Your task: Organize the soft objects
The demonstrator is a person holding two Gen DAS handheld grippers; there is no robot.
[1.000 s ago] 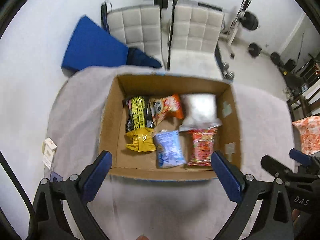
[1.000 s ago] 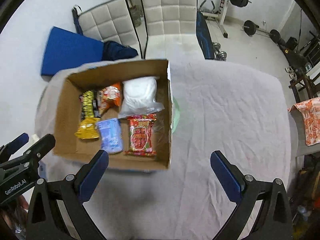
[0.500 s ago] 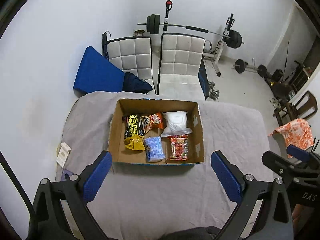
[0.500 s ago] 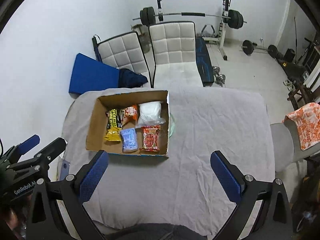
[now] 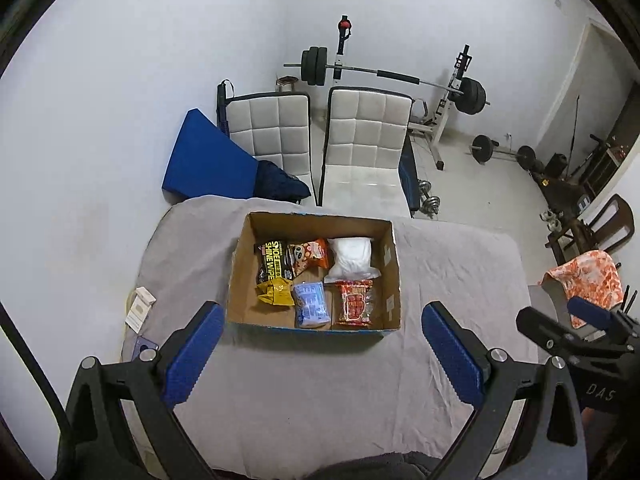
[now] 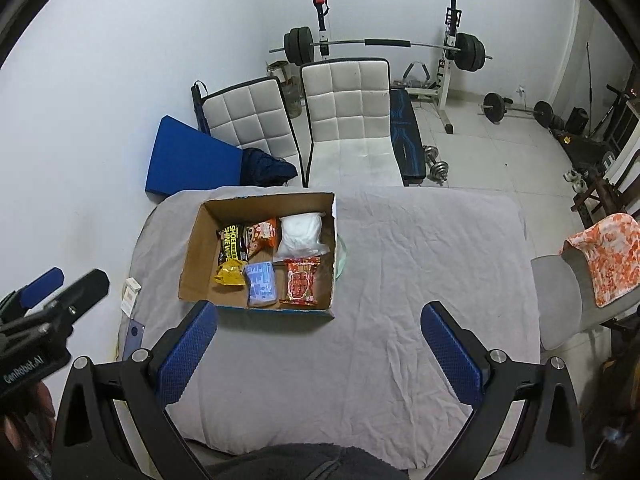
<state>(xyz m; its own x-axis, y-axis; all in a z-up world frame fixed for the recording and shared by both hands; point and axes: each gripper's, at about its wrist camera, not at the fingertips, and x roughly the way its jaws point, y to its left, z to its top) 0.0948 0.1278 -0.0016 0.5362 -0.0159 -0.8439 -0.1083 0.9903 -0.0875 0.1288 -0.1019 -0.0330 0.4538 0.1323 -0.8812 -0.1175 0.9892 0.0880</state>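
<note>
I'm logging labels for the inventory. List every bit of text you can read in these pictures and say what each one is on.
"SHOE SHINE WIPES" (end partly hidden): black and yellow packet in the cardboard box.
"DAS": body of the right tongs, seen from the left camera.
"GenRobot.AI": body of the left tongs, seen from the right camera.
Too small or blurred to read: orange snack bag, blue packet, red packet, yellow packet, small white box.

Black/yellow packet (image 5: pixel 272 260): "SHOE SHINE WIPE". Left gripper (image 6: pixel 36 366) body: "GenRobot.AI". Right gripper (image 5: pixel 598 392) body: "DAS".
</note>
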